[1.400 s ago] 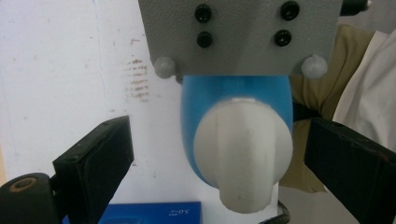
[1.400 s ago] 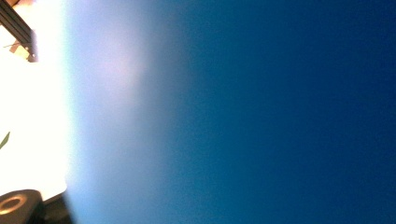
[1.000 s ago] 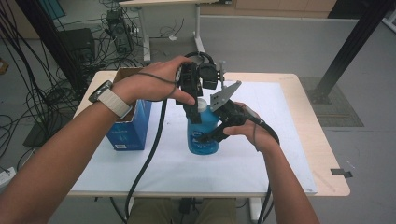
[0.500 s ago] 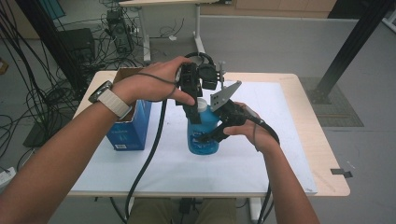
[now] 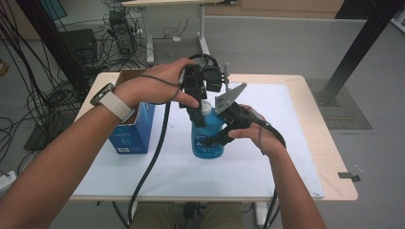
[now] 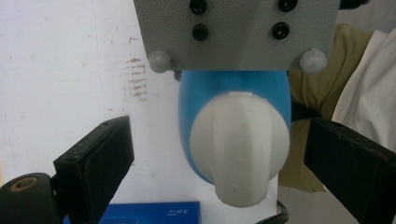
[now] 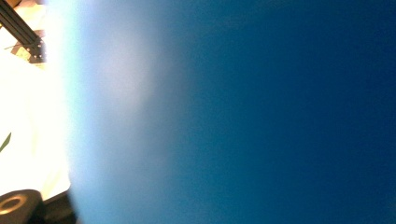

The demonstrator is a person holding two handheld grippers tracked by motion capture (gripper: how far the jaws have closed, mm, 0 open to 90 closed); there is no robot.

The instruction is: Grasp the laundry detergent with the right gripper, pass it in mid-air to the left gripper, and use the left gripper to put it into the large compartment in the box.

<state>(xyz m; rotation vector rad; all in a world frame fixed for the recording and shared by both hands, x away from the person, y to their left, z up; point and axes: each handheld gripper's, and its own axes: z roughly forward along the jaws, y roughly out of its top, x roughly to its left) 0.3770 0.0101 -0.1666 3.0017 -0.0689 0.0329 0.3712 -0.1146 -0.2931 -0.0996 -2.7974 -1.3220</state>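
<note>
A blue bottle (image 5: 203, 149) with a white cap (image 5: 206, 109) stands upright on the white mat (image 5: 282, 119) in the middle of the table. My right gripper (image 5: 211, 140) comes in from the right and is shut on the bottle's body; the right gripper view is a close blur of the blue bottle wall (image 7: 233, 112). My left gripper (image 5: 204, 115) points down over the bottle's top. In the left gripper view its black jaws stand open on either side of the cap (image 6: 240, 144), apart from it, with the right gripper's grey plate (image 6: 236, 32) just beyond.
A blue cardboard box (image 5: 131, 129), open at the top, stands at the table's left, close to the left forearm. Cables trail from both grippers off the front edge. Bare white mat lies to the right and front of the bottle.
</note>
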